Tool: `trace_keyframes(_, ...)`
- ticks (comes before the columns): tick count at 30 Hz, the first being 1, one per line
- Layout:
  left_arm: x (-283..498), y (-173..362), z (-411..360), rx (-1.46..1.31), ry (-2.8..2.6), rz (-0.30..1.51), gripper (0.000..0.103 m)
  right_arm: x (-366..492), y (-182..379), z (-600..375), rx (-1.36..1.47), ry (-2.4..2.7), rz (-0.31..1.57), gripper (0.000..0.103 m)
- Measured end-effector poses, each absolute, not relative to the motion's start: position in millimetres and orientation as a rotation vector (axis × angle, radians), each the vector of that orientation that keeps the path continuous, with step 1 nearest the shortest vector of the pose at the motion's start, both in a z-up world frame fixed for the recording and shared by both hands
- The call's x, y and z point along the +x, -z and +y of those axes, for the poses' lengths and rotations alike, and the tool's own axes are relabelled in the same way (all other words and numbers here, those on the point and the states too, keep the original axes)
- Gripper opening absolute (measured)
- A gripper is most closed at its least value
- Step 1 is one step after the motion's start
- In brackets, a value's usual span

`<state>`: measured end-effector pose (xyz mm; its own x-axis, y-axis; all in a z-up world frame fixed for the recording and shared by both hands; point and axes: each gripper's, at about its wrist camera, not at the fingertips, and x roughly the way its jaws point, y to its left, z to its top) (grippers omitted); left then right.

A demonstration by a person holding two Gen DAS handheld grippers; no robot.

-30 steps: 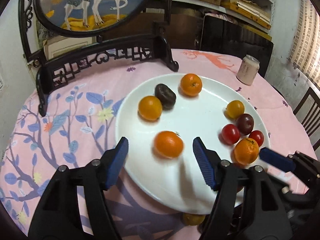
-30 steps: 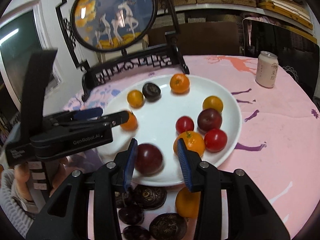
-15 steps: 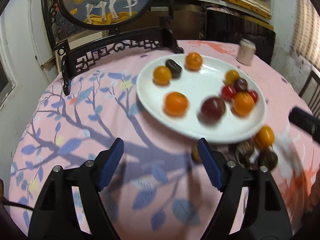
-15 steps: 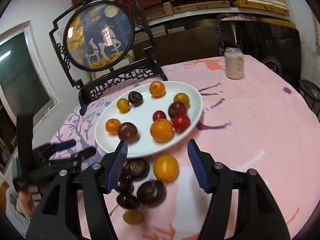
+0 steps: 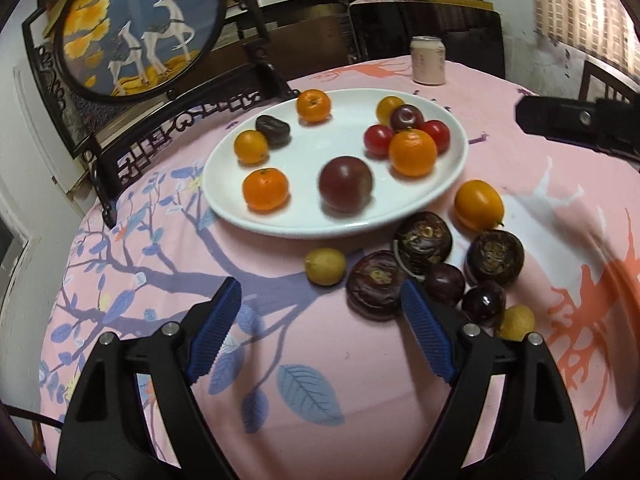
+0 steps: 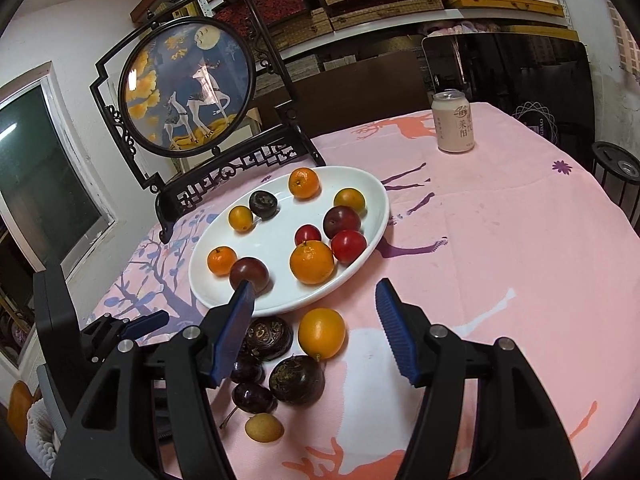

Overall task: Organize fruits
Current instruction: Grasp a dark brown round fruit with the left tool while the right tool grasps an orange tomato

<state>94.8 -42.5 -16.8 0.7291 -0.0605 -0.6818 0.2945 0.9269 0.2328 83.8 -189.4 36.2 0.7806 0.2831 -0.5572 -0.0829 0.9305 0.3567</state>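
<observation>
A white plate (image 5: 304, 224) (image 6: 360, 256) holds several fruits: oranges, red tomatoes, dark plums, and a large dark plum (image 5: 346, 184) (image 6: 249, 274) near its front edge. Loose fruit lies on the cloth in front of the plate: an orange fruit (image 5: 479, 205) (image 6: 321, 333), dark passion fruits (image 5: 423, 237) (image 6: 296, 379), small plums and a small yellow fruit (image 5: 325, 266). My left gripper (image 5: 320, 332) is open and empty above the cloth, short of the loose fruit. My right gripper (image 6: 316, 332) is open and empty, above the orange fruit.
A black carved stand with a round deer picture (image 5: 140, 28) (image 6: 188, 88) stands behind the plate. A drink can (image 5: 428, 60) (image 6: 454, 121) is at the far side. The round table has a pink patterned cloth (image 6: 500, 240). Dark chairs stand behind.
The right gripper let go of the dark plum on the plate and opened. Both grippers pulled back and up from the plate, and the loose fruit came into view.
</observation>
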Motion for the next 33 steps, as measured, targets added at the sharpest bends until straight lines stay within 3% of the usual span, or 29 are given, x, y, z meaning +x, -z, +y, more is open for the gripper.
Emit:
trace_keyframes(9, 110, 31, -52, 0.368, 0.205, 0.797, 0.089, 84, -35, -189, 0.324, -0.198, 0.659, 0.063)
trace_keyframes(16, 111, 28, 12, 0.22, -0.006, 0.869, 0.089, 86, -32, -191, 0.331, -0.198, 0.672, 0.063)
trace_keyframes(33, 117, 25, 2, 0.177, 0.117, 0.841, 0.087, 93, -19, -186, 0.352, -0.251, 0.767, 0.063)
